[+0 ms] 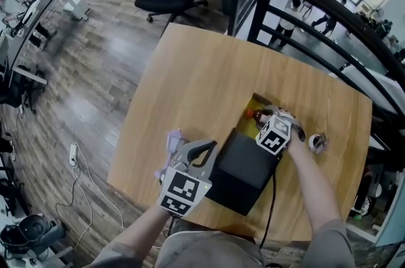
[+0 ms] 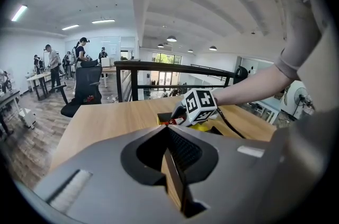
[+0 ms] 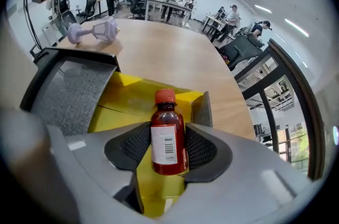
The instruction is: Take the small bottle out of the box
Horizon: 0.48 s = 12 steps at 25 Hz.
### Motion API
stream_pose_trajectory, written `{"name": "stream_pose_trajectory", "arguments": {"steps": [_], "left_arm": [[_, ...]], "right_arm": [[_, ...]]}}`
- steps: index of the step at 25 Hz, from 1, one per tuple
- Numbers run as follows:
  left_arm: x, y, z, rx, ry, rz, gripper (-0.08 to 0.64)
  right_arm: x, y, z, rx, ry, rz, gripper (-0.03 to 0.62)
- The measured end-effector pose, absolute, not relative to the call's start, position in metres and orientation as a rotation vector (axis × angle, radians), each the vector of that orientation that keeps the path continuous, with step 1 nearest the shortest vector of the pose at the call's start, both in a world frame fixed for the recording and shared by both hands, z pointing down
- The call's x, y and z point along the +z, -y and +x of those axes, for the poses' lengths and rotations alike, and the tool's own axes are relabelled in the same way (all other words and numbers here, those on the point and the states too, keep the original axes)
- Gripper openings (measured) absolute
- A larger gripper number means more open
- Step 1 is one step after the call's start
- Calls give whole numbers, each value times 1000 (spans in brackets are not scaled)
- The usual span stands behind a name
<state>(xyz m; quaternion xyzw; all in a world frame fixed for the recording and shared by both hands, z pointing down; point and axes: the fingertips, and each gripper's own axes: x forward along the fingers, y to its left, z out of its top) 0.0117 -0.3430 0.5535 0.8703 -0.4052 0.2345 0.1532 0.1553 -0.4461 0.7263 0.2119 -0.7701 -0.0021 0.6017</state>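
- Right hand-held gripper (image 3: 168,148): jaws wide apart, small bottle (image 3: 167,130) sitting btwn the pads. Pads flank it very closely, but I see no clear squeeze, so I read it as not clamped yet.
- Bottle: dark red, orange cap, white barcode label. It's still over the yellow inside of the box (image 3: 130,95), i.e. not out yet.
- Left hand-held gripper (image 2: 169,158): jaws together w/ nothing in them, resting low near the box's black side on the tabletop (image 1: 202,70).
- Step in hand, as I judge it: lining up on the bottle, pre-grasp.
- Next move needs the jaws closed on the bottle's body at label height. Then a lift straight up, clear of the box walls and the open lid flap. Keep the grip firm, as the smooth round body could slip or twist.
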Motion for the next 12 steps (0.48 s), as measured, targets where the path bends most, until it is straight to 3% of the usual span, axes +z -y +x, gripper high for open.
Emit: {"name": "stream_pose_trajectory", "arguments": {"steps": [12], "left_arm": [[493,349,12,583,1211,2589,2]], "right_arm": [[583,421,158,204,2124,963,210]]}}
